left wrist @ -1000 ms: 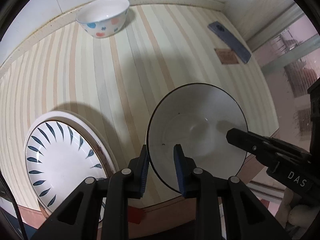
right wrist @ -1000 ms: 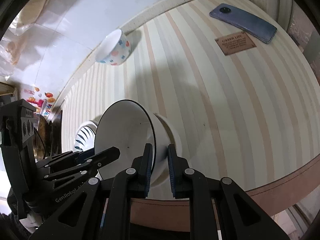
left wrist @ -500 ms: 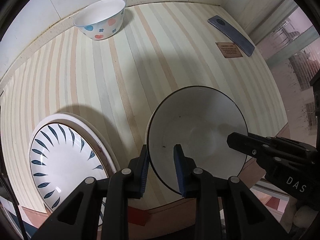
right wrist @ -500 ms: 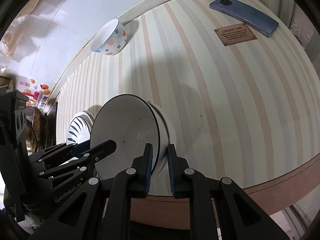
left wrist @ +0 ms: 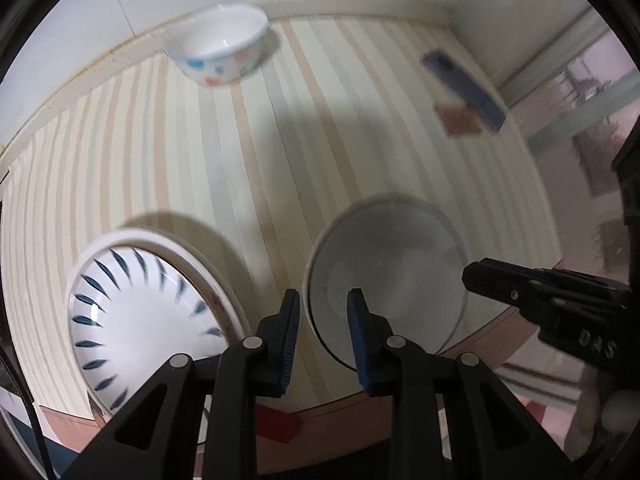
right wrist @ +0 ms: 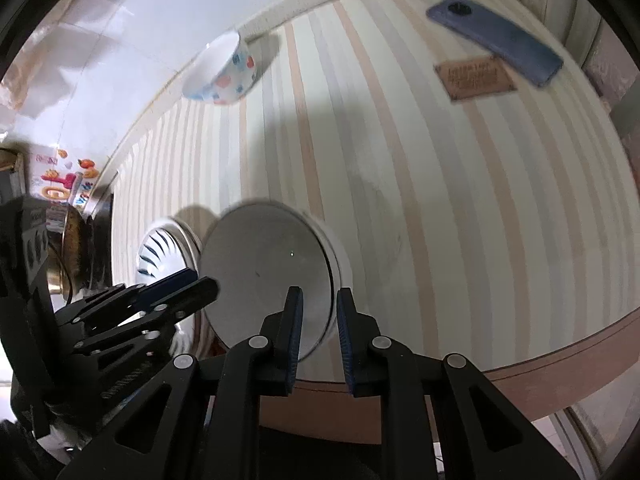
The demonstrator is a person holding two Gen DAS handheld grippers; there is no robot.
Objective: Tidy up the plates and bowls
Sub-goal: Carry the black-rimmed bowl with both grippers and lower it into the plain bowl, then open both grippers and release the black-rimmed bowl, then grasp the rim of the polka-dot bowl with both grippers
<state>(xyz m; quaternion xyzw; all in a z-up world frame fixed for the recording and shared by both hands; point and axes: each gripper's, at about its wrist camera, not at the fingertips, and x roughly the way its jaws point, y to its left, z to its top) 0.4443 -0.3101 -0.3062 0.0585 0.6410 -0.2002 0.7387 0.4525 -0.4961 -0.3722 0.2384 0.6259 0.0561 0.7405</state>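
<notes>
A plain white bowl with a dark rim (left wrist: 386, 280) (right wrist: 268, 276) rests on the striped table near the front edge. My left gripper (left wrist: 323, 338) straddles its left rim, fingers slightly apart. My right gripper (right wrist: 318, 336) straddles its right rim, fingers close together around the wall. A white plate with blue leaf marks (left wrist: 144, 316) (right wrist: 160, 248) lies left of the bowl. A small white bowl with coloured spots (left wrist: 218, 54) (right wrist: 222, 72) stands at the far edge by the wall.
A blue phone (left wrist: 464, 88) (right wrist: 496, 38) and a brown plaque (right wrist: 474, 76) lie at the far right. The table's brown front edge (right wrist: 520, 376) curves just past the bowl. Cluttered items (right wrist: 60, 200) sit left of the table.
The white bowl has come down from a tilted, lifted hold and now sits flat on the table. Both grippers' fingers have spread slightly at its rim. The views are blurred by motion.
</notes>
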